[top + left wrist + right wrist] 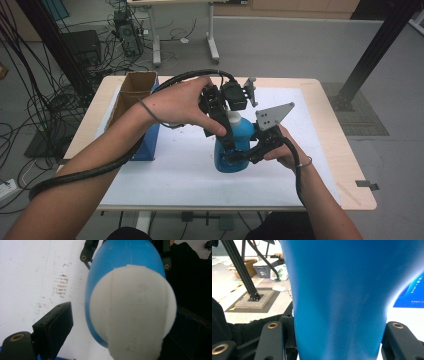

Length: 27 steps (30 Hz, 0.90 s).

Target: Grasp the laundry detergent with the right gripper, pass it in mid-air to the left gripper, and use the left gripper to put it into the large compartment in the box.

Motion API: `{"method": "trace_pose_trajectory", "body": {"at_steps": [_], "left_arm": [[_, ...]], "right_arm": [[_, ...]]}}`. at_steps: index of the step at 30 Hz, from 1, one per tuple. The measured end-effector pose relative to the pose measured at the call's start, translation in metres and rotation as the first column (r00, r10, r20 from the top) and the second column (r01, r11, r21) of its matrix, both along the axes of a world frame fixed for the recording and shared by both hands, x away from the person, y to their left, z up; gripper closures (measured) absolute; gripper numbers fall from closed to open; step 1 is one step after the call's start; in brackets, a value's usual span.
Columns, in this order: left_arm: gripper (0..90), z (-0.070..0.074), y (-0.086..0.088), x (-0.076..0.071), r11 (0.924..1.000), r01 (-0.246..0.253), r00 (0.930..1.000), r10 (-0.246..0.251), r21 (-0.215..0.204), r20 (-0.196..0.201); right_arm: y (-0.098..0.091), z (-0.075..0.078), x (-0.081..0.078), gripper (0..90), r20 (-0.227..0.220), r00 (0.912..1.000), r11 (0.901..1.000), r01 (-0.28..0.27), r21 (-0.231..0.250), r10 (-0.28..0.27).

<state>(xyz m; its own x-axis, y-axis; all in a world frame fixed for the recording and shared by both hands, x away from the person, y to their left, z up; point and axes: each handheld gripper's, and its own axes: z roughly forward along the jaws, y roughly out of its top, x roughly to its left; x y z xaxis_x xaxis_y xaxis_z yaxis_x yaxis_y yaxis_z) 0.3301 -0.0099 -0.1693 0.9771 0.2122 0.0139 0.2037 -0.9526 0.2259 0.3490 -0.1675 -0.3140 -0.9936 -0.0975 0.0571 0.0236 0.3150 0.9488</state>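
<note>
High view: white-topped table amid floor cables; right gripper clamping blue bottle, left gripper spread.

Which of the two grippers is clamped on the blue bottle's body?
The right gripper: it grips the blue bottle low on its body, while the left gripper sits up by the white cap.

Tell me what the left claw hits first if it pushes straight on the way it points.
Probably the white cap of the blue bottle: it sits right ahead between the left claw's jaws, though whether they already touch it is unclear.
</note>
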Motion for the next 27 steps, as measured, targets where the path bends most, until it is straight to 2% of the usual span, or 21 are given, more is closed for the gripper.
{"method": "trace_pose_trajectory", "body": {"at_steps": [27], "left_arm": [[14.0, 0.000, -0.010, -0.001, 0.9993, 0.038, 0.9993, -0.038, -0.003, 0.001]], "right_arm": [[0.002, 0.003, -0.002, 43.5, 0.012, 0.9999, 1.0000, -0.006, 0.004, 0.006]]}}
